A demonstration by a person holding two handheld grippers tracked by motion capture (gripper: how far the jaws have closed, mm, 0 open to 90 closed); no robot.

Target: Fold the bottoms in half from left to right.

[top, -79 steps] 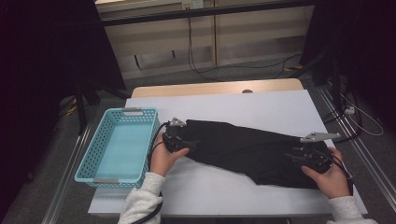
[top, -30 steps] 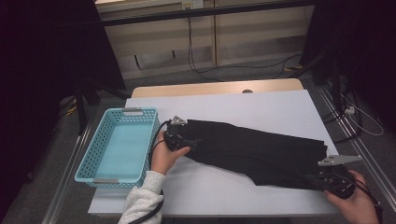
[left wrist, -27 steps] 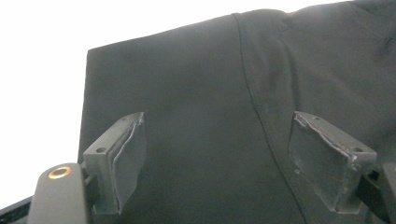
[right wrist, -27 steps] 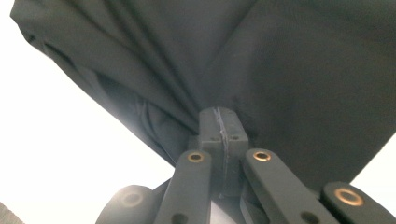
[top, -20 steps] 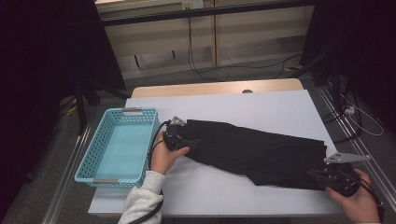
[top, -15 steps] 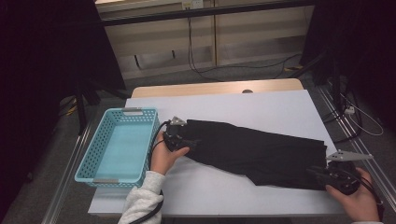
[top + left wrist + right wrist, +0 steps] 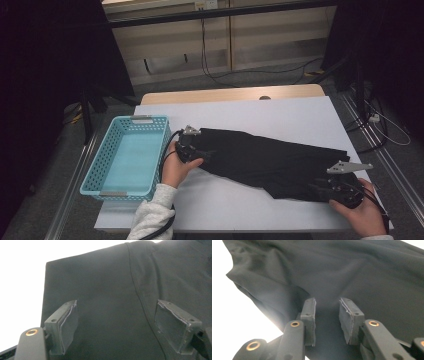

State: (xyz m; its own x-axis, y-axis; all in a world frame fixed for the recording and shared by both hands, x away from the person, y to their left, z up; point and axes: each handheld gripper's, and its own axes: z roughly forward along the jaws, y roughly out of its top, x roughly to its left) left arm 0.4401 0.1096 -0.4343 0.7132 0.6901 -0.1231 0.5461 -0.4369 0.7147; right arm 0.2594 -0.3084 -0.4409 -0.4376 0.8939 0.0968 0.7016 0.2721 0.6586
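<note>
A black garment (image 7: 270,160) lies folded into a long band, slanting across the white table (image 7: 260,110). My left gripper (image 7: 204,150) rests at its left end, jaws spread wide over flat cloth with a seam (image 7: 140,297); the pads (image 7: 71,322) press on nothing. My right gripper (image 7: 321,187) is at the garment's near right end. Its jaws have just been opening. In the right gripper view the right gripper (image 7: 327,301) shows a narrow gap, with slack cloth (image 7: 352,272) behind and under the pads, which do not clamp it.
A light blue mesh basket (image 7: 142,119) stands empty at the table's left side, close to my left hand. Bare white tabletop lies beyond the garment and in front of it. Cables run over the floor behind the table.
The right gripper pulled the garment's end out toward the right, stretching the band longer. Its jaws then parted and it shifted a little back to the left. The left gripper stayed put.
</note>
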